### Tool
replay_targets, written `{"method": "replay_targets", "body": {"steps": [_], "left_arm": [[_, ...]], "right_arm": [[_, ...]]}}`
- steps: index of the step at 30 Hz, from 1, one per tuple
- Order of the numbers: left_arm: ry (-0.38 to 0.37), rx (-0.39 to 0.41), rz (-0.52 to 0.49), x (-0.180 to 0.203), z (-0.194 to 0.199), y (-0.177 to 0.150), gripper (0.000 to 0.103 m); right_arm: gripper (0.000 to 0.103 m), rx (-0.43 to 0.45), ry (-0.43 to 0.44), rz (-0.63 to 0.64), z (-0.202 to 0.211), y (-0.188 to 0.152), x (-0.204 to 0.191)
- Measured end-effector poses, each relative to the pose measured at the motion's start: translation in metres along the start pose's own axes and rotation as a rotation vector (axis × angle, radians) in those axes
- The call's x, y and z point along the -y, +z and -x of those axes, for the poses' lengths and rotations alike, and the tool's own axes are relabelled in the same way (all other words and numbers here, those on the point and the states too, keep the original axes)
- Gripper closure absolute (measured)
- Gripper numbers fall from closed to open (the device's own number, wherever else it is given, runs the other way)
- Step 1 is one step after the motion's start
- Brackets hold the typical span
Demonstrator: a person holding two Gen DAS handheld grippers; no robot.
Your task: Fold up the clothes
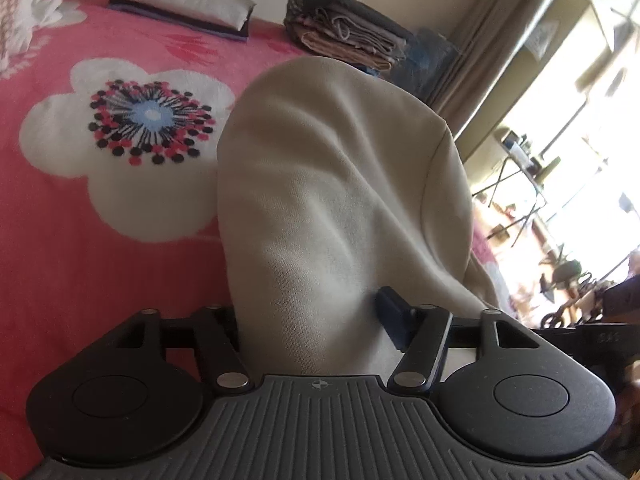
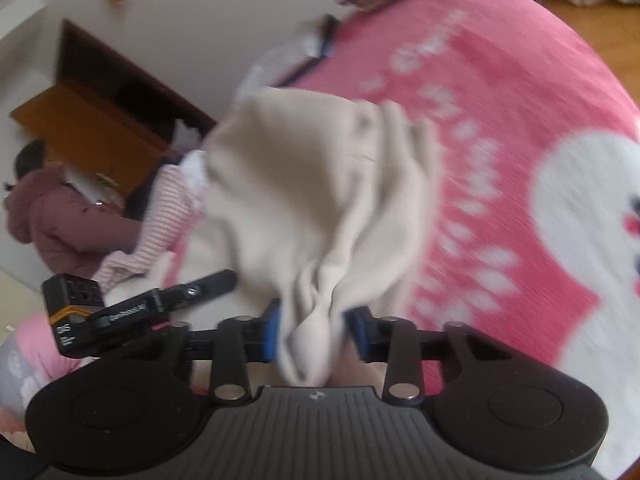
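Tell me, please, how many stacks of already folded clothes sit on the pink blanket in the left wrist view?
2: a white-topped stack at the far edge, and a dark grey-brown stack to its right. The cream garment may hide others.

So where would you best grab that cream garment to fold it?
By an outer edge or corner, coming from the near side. The cream garment is bunched between both tongs, left and right, above the pink blanket, so its middle is only slack folds.

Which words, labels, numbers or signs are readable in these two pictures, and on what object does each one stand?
"DAS", uncertain: white print on the left tool, right wrist view.
Longer white word beside it: too blurred to read.
Round cross emblem, no letters: on the right tool.
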State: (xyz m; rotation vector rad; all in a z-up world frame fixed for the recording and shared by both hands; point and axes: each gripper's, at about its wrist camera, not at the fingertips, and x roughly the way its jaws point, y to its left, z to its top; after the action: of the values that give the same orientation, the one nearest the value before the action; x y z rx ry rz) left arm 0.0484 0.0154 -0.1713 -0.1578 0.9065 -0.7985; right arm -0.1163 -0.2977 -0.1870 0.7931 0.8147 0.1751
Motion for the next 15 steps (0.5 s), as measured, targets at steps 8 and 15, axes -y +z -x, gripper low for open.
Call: {"method": "replay_targets", "body": {"steps": [8,15], "left_arm": [[0.14,0.06,-0.13,0.005,0.06,-0.01,0.037],[0.245,0.043,-0.246,0.016,0.103,-0.045,0.037]], "right_arm": [[0.045,0.133,0.041,-0.11,0.05,-0.003,0.005],[0.045,0.071,0.076,-0.128,0.053,-0.012,-0.005]]}}
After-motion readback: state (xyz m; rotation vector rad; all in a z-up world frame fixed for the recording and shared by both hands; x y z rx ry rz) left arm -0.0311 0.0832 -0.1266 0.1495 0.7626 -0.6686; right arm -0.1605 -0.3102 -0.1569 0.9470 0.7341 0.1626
